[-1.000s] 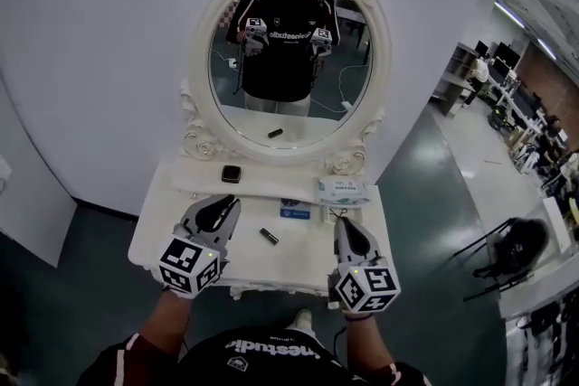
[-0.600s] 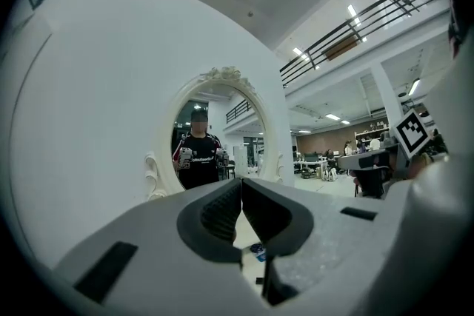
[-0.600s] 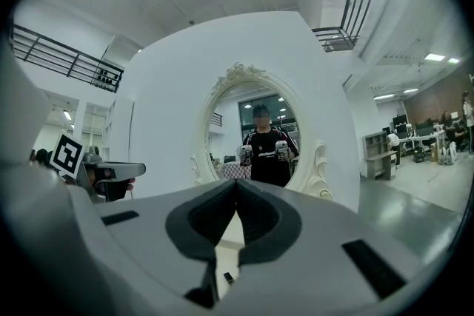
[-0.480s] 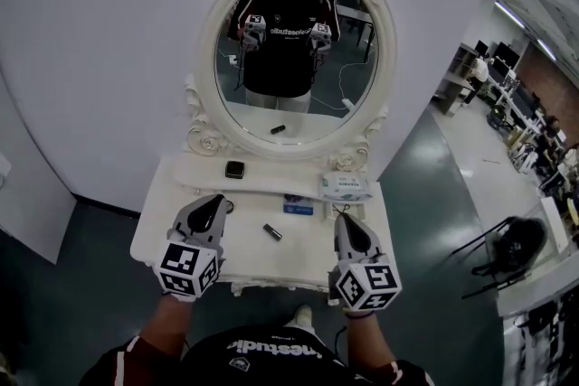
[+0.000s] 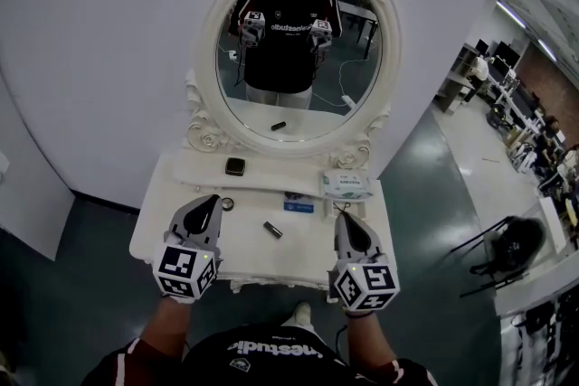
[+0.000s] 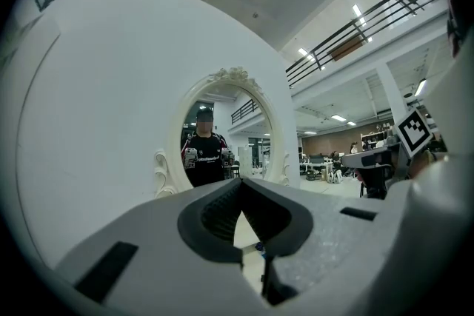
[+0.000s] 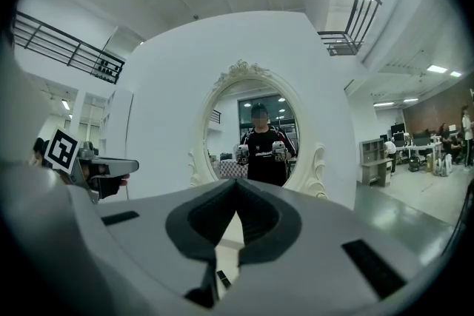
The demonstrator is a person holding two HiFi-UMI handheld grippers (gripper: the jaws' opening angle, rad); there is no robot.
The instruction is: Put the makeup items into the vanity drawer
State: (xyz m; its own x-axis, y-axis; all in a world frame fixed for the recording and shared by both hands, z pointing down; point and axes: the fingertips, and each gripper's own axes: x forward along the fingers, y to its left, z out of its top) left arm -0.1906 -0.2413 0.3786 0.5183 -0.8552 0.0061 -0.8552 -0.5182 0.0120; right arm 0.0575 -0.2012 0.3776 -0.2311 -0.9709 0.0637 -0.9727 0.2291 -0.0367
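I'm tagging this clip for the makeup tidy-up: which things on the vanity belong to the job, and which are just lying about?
Job, likely: black compact, small round pot, dark tube, vanity.
Lying about, likely: wipes pack, mirror, small blue item (too small to identify).

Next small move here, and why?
Likely open the left tool and ease it onto the small round item just off its tip. Both it and the right tool are shut and empty, and the items lie on the vanity top.
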